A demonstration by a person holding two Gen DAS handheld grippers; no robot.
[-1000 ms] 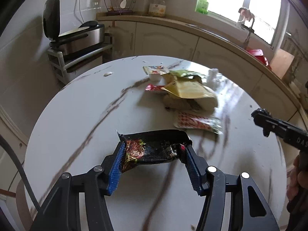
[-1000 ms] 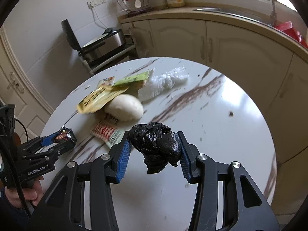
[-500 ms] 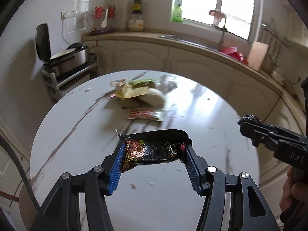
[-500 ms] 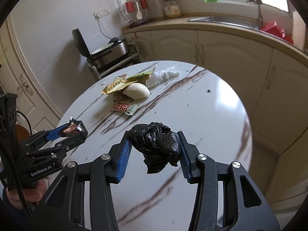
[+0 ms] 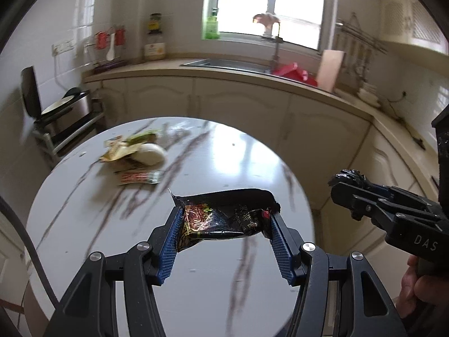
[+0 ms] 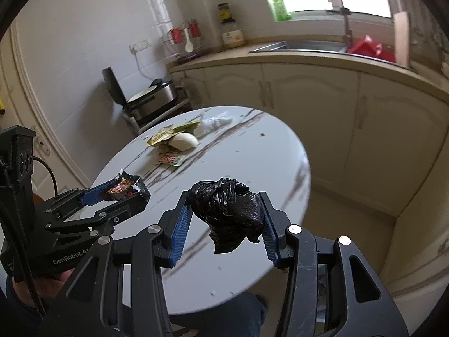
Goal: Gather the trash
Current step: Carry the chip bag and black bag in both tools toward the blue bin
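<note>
The left gripper point(image 5: 224, 221) clamps a wrapper point(image 5: 224, 213); the right gripper point(image 6: 226, 213) clamps a black bag point(image 6: 227, 210) hanging below its jaws, which may slip out.

A round marble-veined table point(image 6: 247, 151) bears a far-side heap of wrappers point(image 6: 171, 136) and a white lump point(image 6: 184, 141).

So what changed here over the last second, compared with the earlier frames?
Both grippers pulled back and up from the table; the leftover trash pile looks farther off. Unchanged: left gripper clamps the black wrapper, right gripper the black bag.
</note>
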